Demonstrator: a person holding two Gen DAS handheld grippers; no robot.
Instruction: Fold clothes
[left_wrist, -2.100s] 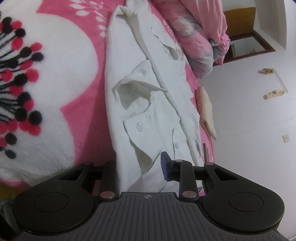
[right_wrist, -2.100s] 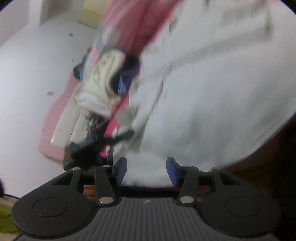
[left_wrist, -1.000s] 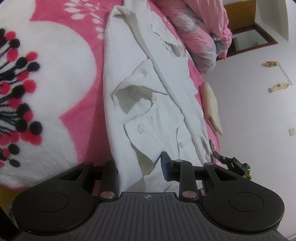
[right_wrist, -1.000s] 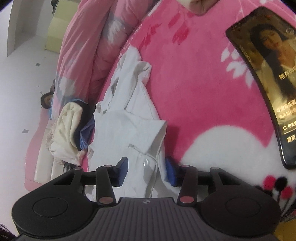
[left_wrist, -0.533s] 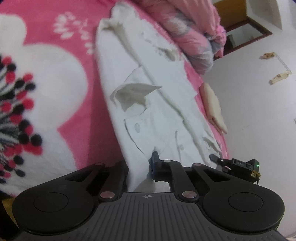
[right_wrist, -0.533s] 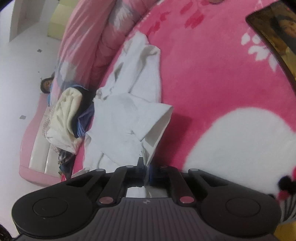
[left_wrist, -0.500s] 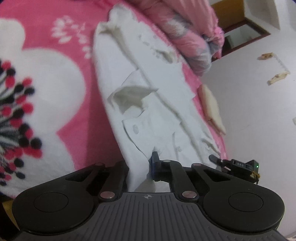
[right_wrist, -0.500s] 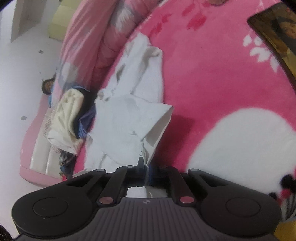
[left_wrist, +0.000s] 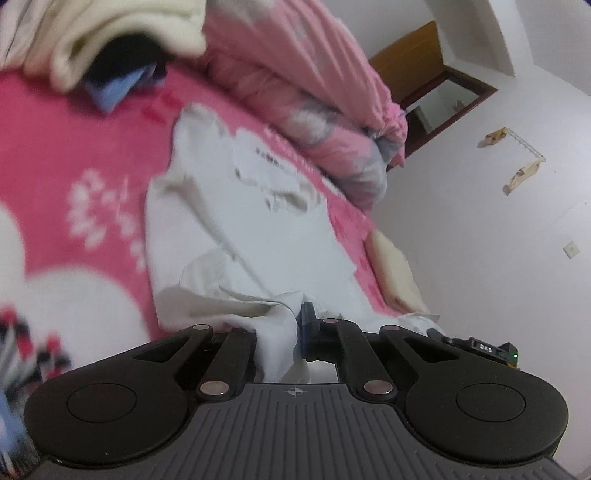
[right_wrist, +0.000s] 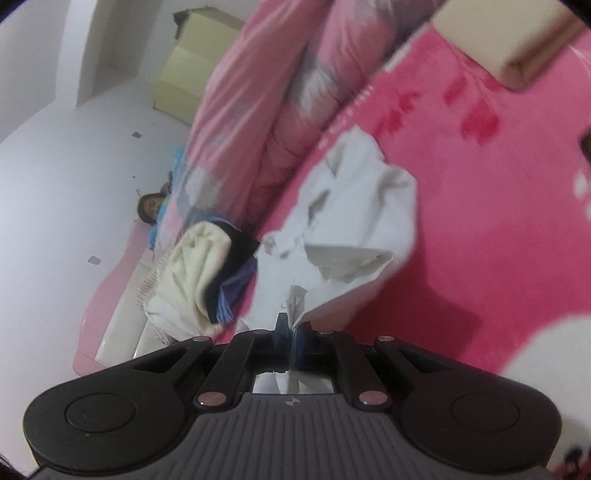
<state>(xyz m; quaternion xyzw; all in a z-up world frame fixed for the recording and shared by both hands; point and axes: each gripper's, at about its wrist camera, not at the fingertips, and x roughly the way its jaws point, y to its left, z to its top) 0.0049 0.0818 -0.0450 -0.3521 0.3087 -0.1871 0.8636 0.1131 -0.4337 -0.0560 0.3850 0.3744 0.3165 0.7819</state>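
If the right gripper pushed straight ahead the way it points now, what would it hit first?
Most likely the white shirt itself: the right gripper is shut on its edge, and the lifted cloth lies directly ahead. Beyond it is the pink blanket; depth is unclear.

Pink flowered bed (left_wrist: 74, 147); white shirt (left_wrist: 258, 229), pink quilt (left_wrist: 295, 85), clothes heap (right_wrist: 207, 273) on it.

Motion blur softens both views. In the left wrist view, the left gripper (left_wrist: 291, 332) has its left finger buried under a fold of the white shirt (left_wrist: 251, 236). At 11 o'clock a pile of clothes (left_wrist: 110, 44) runs off the top edge. In the right wrist view, a dark object (right_wrist: 585, 146) at 3 o'clock is cut by the edge, too little showing to identify.
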